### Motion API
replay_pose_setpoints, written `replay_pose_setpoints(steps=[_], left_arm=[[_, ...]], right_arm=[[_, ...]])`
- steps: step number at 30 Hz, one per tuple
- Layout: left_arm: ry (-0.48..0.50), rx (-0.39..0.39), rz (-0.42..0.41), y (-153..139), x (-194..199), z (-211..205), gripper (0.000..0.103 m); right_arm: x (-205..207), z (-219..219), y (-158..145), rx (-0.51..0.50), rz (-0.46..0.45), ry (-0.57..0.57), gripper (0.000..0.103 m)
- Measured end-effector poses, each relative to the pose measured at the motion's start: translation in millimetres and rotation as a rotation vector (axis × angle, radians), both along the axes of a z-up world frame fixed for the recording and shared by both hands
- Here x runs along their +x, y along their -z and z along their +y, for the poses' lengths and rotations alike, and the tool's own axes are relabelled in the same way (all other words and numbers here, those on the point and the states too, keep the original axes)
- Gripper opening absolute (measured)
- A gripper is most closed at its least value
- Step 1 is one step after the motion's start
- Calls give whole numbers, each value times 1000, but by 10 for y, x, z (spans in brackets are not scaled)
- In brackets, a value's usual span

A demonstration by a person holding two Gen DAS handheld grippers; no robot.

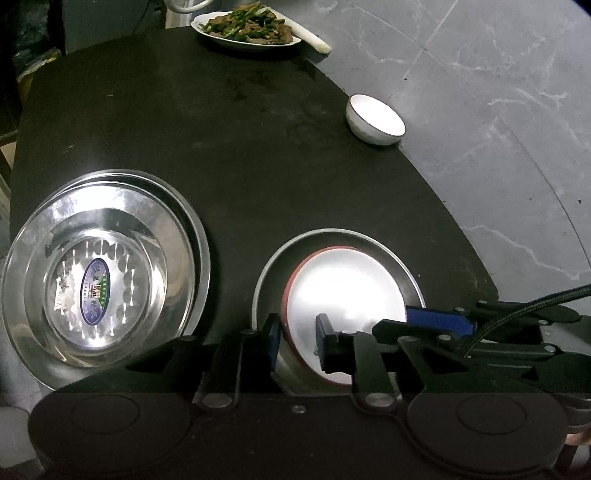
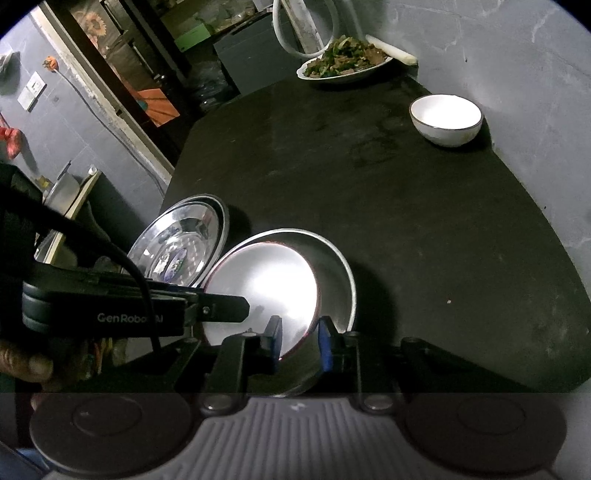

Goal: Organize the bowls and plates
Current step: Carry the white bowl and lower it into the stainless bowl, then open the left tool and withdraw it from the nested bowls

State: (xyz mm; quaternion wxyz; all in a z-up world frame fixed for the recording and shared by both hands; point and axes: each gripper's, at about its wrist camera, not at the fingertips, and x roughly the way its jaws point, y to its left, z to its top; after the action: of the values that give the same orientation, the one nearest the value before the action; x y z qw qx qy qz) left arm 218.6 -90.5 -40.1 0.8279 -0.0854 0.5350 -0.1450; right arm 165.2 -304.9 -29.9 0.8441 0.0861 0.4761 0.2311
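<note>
Two metal dishes lie before us in the left wrist view: a shiny steel basin [image 1: 99,280] with a sticker at its bottom, at the left of the dark tabletop [image 1: 258,147], and a grey shallow pan [image 1: 402,269] to its right. Inside that pan rests a red-rimmed plate [image 1: 340,291], tilted toward us. Our left gripper [image 1: 298,341] has its fingers apart, straddling the near rim of the plate; we cannot tell whether the pads touch it. The right gripper [image 1: 439,323] enters from the right, its blue pad over the plate's right edge. Farther off, a white bowl [image 1: 375,123] stands near the table's right edge, and a plate of stir-fried food [image 1: 245,27] sits at the far end.

Seen from the right wrist, the plate [image 2: 258,288] leans inside the pan [image 2: 340,273], with the basin [image 2: 177,247] just left, touching or nearly so. Our right gripper [image 2: 299,343] holds its fingers apart around the near rims of plate and pan, not visibly pinching. The left gripper [image 2: 221,306] reaches in from the left over the plate. Well beyond stand the bowl [image 2: 445,118] and the food [image 2: 343,61].
</note>
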Motion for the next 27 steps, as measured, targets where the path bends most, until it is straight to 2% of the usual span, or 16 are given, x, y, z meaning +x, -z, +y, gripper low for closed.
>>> replay_pose_setpoints(steps=[3, 12, 16, 17, 18, 19, 20, 21, 23, 24, 27], left_arm=[[-2, 5, 1, -9, 11, -15, 25], [-9, 1, -26, -122, -24, 18, 39], [-18, -22, -55, -222, -38, 63, 52], [-25, -12, -64, -242, -38, 64, 64], [-34, 3, -75, -262, -35, 63, 69], [-46, 13, -85, -283, -27, 74, 74], [-55, 10, -91, -297, -19, 91, 74], [-67, 2, -93, -309, -6, 114, 75], [-89, 1, -99, -320, 24, 122, 88], [-101, 12, -103, -321, 35, 125, 91], [-147, 64, -103, -308, 93, 142, 97]], right_arm=[[2, -6, -3, 2, -2, -2, 25], [0, -31, -38, 14, -20, -8, 35], [-37, -64, -114, 19, -60, -4, 43], [-41, -73, -127, 20, -66, -2, 44], [-47, -80, -139, 21, -73, 0, 45], [-52, -91, -156, 20, -83, 5, 52], [-66, -104, -171, 13, -93, 15, 59], [-74, -124, -185, 9, -103, 29, 61], [-77, -189, -207, 20, -116, 58, 69], [-79, -223, -214, 27, -121, 73, 71], [-88, -324, -220, 44, -134, 126, 86]])
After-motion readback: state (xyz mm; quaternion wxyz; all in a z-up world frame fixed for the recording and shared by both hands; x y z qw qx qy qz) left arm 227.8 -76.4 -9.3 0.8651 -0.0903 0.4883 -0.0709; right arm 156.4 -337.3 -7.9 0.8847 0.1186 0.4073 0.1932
